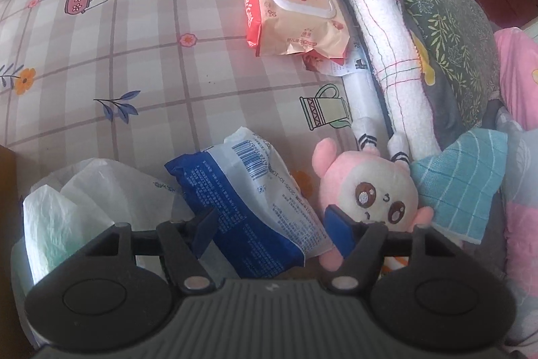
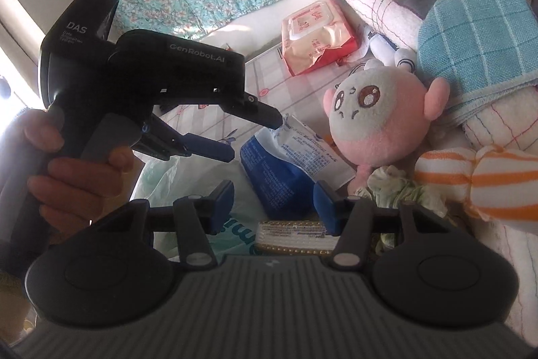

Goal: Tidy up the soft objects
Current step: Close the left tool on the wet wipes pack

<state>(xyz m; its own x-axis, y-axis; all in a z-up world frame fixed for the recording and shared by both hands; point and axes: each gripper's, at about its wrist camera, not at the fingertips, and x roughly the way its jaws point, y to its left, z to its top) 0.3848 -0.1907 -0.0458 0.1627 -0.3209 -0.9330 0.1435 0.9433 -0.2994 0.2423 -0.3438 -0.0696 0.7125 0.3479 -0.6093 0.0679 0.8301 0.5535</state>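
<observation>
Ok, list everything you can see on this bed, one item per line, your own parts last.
packet: one, blue and white, between the left gripper's fingers
plush toy: one, pink and white, right of the packet
wipes pack: one, red and beige, far side of the sheet
rolled towel: one, white, beside the wipes pack
checked cloth: one, light blue, right of the plush toy
striped cloth: one, orange and white, near right
plastic bag: one, white, near left
cushion: one, dark leaf print, behind the towel
sheet: one, checked with teapots, underneath
left gripper: black, open, astride the packet
right gripper: black, open, empty
hand: one, holding the left gripper
</observation>
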